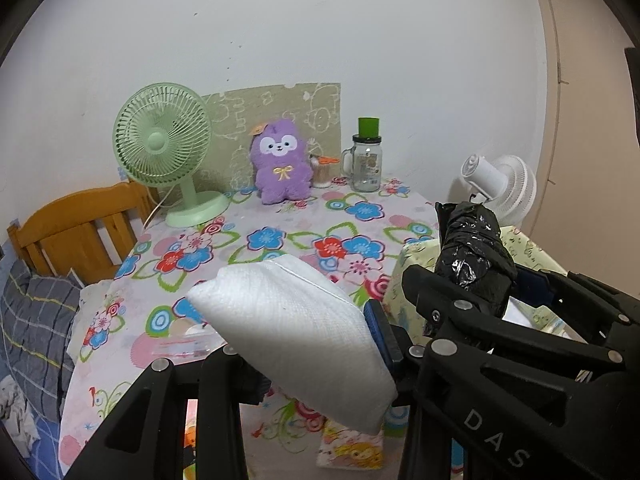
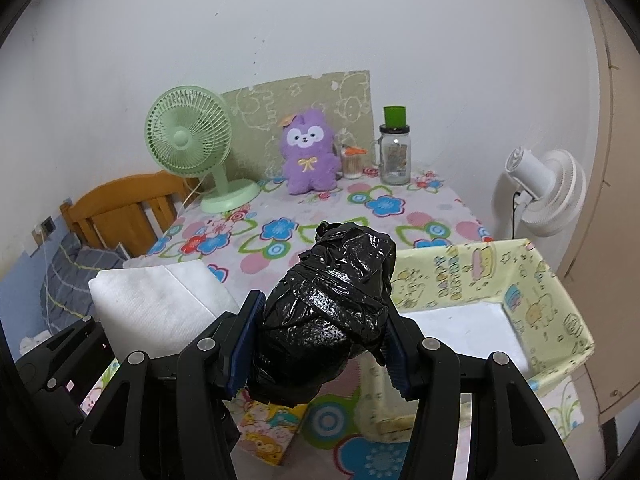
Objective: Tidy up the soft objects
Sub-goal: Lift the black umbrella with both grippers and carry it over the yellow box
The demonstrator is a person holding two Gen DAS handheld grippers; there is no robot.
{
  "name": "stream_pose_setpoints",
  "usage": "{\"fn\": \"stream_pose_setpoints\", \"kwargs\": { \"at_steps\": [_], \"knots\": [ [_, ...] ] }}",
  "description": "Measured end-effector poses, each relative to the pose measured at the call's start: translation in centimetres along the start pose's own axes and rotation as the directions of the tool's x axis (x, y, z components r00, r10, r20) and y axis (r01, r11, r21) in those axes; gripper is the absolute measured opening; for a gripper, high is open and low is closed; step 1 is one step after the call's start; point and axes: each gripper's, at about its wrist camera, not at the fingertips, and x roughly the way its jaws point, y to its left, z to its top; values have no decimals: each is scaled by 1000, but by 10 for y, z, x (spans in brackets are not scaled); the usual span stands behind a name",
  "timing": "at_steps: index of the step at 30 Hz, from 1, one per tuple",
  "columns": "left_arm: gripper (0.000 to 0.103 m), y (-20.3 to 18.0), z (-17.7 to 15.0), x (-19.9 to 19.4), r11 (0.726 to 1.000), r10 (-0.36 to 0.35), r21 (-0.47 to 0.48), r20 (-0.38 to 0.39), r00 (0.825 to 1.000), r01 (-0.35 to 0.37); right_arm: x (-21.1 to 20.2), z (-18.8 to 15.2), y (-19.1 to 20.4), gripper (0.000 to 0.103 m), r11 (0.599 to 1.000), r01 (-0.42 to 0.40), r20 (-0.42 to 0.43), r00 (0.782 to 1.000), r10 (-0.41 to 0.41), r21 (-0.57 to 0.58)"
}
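My left gripper [image 1: 316, 344] is shut on a white soft packet [image 1: 296, 332] and holds it above the floral table. The packet also shows at the left of the right wrist view [image 2: 160, 308]. My right gripper [image 2: 320, 344] is shut on a black plastic bag roll [image 2: 332, 312], held above the table just left of a yellow cartoon-print box [image 2: 520, 276]. The roll [image 1: 476, 256] and the right gripper [image 1: 472, 312] show at the right of the left wrist view, over the box [image 1: 416, 256]. A purple plush toy [image 2: 308, 152] sits at the table's back.
A green desk fan [image 2: 196, 144], a small jar of swabs [image 2: 352, 164] and a glass mug jar with a green lid [image 2: 396, 148] stand at the back. A white fan [image 2: 548, 192] stands right of the table. A cartoon tissue packet [image 2: 272, 436] lies below the grippers. A wooden headboard [image 2: 120, 208] is at left.
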Motion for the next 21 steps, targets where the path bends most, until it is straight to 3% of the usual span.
{"fn": "stream_pose_setpoints", "kwargs": {
  "at_steps": [21],
  "knots": [
    [41,-61,29,16,997,-73,40,22,997,72,-14,21,-65,58,997,72,46,996,-72,12]
  ]
}}
